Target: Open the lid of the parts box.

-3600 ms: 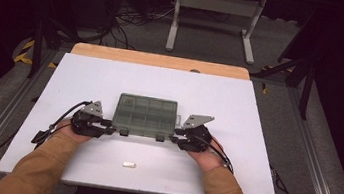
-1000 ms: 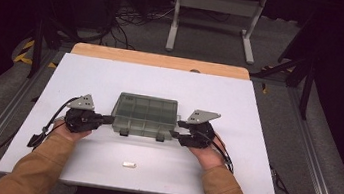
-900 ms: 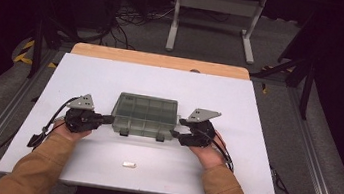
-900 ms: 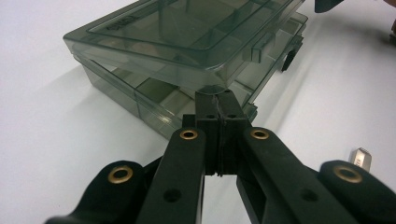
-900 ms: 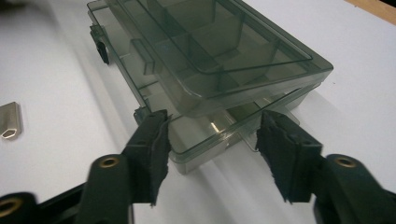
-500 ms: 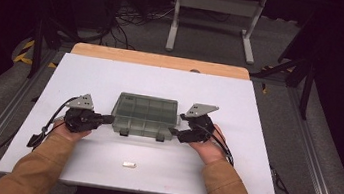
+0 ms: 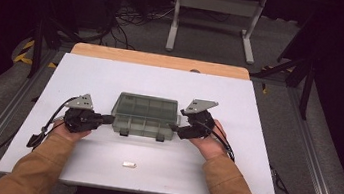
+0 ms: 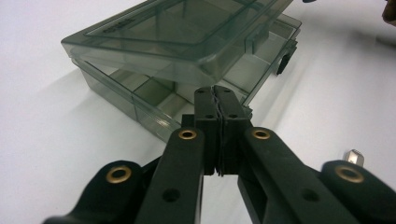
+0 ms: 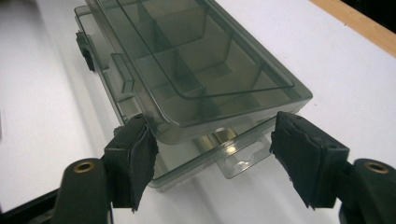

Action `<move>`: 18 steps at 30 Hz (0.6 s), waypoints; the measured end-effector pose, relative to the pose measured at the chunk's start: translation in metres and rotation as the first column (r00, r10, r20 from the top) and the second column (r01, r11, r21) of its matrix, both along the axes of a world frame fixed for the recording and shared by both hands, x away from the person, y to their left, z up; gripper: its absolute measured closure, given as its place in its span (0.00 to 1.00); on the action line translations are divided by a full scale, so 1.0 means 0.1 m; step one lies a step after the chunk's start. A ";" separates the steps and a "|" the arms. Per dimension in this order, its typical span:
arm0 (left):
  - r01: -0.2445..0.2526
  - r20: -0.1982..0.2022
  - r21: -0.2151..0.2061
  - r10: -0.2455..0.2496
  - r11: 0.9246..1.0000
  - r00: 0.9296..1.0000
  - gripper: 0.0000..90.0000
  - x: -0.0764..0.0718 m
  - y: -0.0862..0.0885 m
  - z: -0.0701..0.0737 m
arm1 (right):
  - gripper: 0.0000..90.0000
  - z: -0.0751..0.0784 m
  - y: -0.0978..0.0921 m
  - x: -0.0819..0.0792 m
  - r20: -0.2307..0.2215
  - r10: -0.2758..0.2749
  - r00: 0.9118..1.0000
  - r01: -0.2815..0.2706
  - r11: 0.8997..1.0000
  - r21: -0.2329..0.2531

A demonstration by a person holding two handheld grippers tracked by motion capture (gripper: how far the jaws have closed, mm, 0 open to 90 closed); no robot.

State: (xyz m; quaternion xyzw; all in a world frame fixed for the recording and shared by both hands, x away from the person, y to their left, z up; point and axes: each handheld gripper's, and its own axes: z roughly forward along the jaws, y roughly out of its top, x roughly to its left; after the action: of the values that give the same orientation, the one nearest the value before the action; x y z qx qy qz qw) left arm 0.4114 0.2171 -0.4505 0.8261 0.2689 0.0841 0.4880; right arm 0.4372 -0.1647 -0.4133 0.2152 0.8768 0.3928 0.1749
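Observation:
A smoky transparent compartment box (image 7: pixel 144 116) lies in the middle of the white table (image 7: pixel 258 113). Its lid (image 8: pixel 177 37) sits slightly raised above the base. My left gripper (image 7: pixel 106 117) is shut, its tips (image 8: pixel 215 93) pressed against the box's left end just under the lid. My right gripper (image 7: pixel 176 128) is open at the box's right end. In the right gripper view, its pads (image 9: pixel 140 154) stand either side of that end (image 9: pixel 215 149), where a clear hang tab (image 9: pixel 243 156) sticks out under the lid (image 9: pixel 196 60).
A small metal piece (image 7: pixel 129 164) lies on the table near the front edge, also seen in the left gripper view (image 8: pixel 353 156). A wooden strip (image 7: pixel 159 60) runs along the table's far edge. Two dark latches (image 7: pixel 125 132) hang on the box's near side.
The right gripper has edged left, closer around the box's right end. The left gripper and the box have stayed about where they were.

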 end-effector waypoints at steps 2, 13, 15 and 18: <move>0.002 -0.005 -0.003 -0.002 1.000 1.000 0.96 0.00 0.01 0.00 | 0.35 0.03 0.00 0.00 0.009 -0.004 1.000 0.004 1.000 -0.004; 0.008 -0.026 -0.060 -0.010 0.998 1.000 0.76 -0.01 0.09 0.02 | 0.39 0.19 0.03 0.06 0.043 0.012 0.999 -0.011 1.000 -0.009; 0.009 -0.017 -0.060 -0.010 0.998 1.000 0.74 -0.03 0.11 0.02 | 0.40 0.22 0.04 0.08 0.043 0.014 0.999 -0.014 1.000 -0.011; 0.014 0.006 -0.052 -0.014 0.999 1.000 0.69 -0.05 0.13 0.03 | 0.44 0.27 0.04 0.12 0.047 0.018 0.999 -0.018 1.000 -0.008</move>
State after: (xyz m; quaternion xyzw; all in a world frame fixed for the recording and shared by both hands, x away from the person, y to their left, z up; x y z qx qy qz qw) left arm 0.4064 0.2299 -0.4479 0.8148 0.2638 0.0762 0.5106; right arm 0.4489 -0.1602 -0.3859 0.1972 0.8758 0.3961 0.1929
